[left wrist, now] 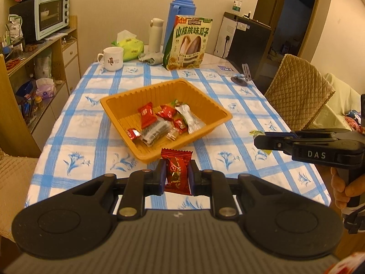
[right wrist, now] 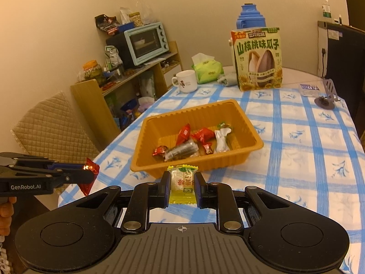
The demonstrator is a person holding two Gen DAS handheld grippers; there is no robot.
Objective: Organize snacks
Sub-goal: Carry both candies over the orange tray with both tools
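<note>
1. Nearest to us, the left tool (left wrist: 177, 175) is clamped on a red wrapped candy (left wrist: 177, 171), which stands upright between its pads.
2. Our right tool (right wrist: 182, 188) pinches a yellow wrapped candy (right wrist: 182, 186) the same way, just short of the tray's near wall.
3. Both tools hang above a tabletop (left wrist: 251, 105) covered in a white cloth with blue checks and small blue flower prints.
4. The orange ribbed tray (left wrist: 118, 107) sits mid-tabletop, beyond both tools, and holds several wrapped snacks (left wrist: 164, 123), red, clear and silver.
5. Further back stand a white mug (left wrist: 113, 59), a green tissue pack (left wrist: 131, 48), a blue thermos (left wrist: 182, 13) and a green bag of sunflower seeds (left wrist: 188, 43) with large Chinese print.
6. A shelf against the cream wall carries a pale blue toaster oven (left wrist: 51, 14); quilted chairs (left wrist: 298, 91) flank the tabletop.
7. We read "DAS" on the right tool's side and "GenRobot.AI" on the left tool's side.
</note>
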